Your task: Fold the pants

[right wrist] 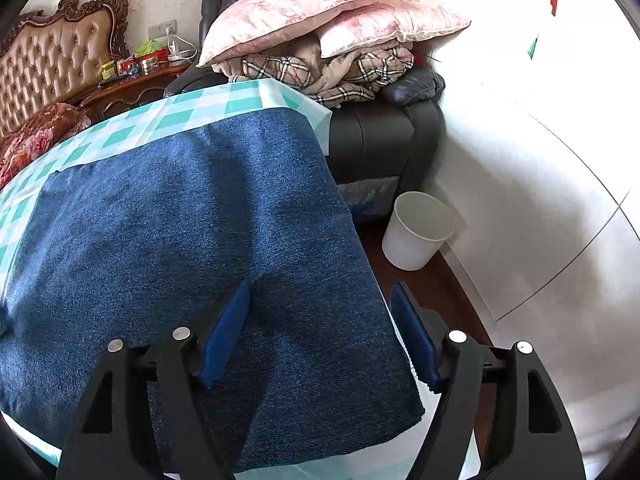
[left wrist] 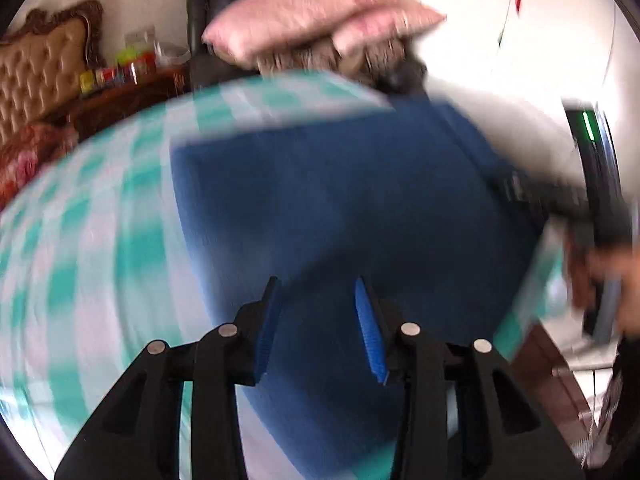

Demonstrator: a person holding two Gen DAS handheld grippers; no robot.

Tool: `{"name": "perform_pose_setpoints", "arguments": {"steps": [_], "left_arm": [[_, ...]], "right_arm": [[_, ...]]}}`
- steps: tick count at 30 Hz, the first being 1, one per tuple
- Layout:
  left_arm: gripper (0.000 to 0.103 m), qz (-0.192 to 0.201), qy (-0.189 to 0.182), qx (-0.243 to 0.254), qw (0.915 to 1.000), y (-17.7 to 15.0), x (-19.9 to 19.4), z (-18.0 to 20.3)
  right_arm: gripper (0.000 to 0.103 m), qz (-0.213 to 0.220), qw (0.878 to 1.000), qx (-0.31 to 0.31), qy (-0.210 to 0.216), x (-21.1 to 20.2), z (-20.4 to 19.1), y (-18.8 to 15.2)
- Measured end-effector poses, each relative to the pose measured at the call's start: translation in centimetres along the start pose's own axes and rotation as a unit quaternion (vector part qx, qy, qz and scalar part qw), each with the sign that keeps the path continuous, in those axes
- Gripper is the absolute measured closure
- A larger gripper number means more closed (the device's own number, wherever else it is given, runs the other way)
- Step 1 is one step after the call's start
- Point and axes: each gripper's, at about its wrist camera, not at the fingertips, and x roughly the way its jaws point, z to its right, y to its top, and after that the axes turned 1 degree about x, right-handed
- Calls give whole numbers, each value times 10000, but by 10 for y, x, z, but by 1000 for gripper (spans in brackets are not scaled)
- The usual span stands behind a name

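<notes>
While the left view is smearing with blur, I am reading the left gripper (left wrist: 316, 300) as partly open, its blue pads hovering over cloth with nothing between them. The folded dark-blue denim pants (right wrist: 192, 240) are lying as a thick flat slab on the teal-and-white checked tablecloth (right wrist: 132, 128), their right edge running along the table's edge. To the right, the right gripper (right wrist: 320, 312) is standing wide open over the slab's near right corner, gripping nothing. I am judging the denim heavy, soft yet fairly stiff in layers, and not slippery; I am favouring a pinch through all layers at opposite corners of an edge.
</notes>
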Motion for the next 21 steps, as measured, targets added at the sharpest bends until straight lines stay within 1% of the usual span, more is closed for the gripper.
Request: {"name": "perform_pose_setpoints", "arguments": {"steps": [1,2,4,6,7,8,11,12,14,15,16,18,21], "left_arm": [[62,-12,100,-27,9999,-16,-3,3],[62,104,136,5,9999,-26,-8,5],[61,258,212,111,9994,-38,-15,8],[61,258,184,92,9995,-40,-15,8],[60,203,129,-20,9997,-38,-15,5],[60,167,111,-82,9998,-36,-15,4],[60,95,219,-26,9997,-35,-14,6],[60,79,244,-52,9997,-35,-14,6],[60,24,276,-120,9995,-34,-14,6],[60,2,280,-139,9995,-34,-14,6],[60,-11,272,-166,9995,-34,-14,6],[60,-54,257,-243,9994,-33,-14,4],[60,-109,296,-254,9992,-32,-13,5]], "right_arm": [[32,-8,10000,-16,-20,0,0,1],[32,-47,10000,0,-81,-2,0,4],[32,-65,9999,44,-117,-9,-4,12],[32,332,9993,-32,182,-28,-16,25],[31,546,9981,-145,259,-36,-25,32],[31,643,9972,-281,259,-39,-35,39],[31,541,9972,-446,261,-27,-50,51],[32,400,9977,-502,195,-15,-53,53],[32,60,9985,-534,-91,14,-52,52],[32,-17,9987,-497,-107,23,-49,50],[31,-38,9992,-396,51,29,-44,47],[30,-12,9993,-350,128,28,-41,45],[30,-25,9995,-329,-5,19,-40,43]]}}
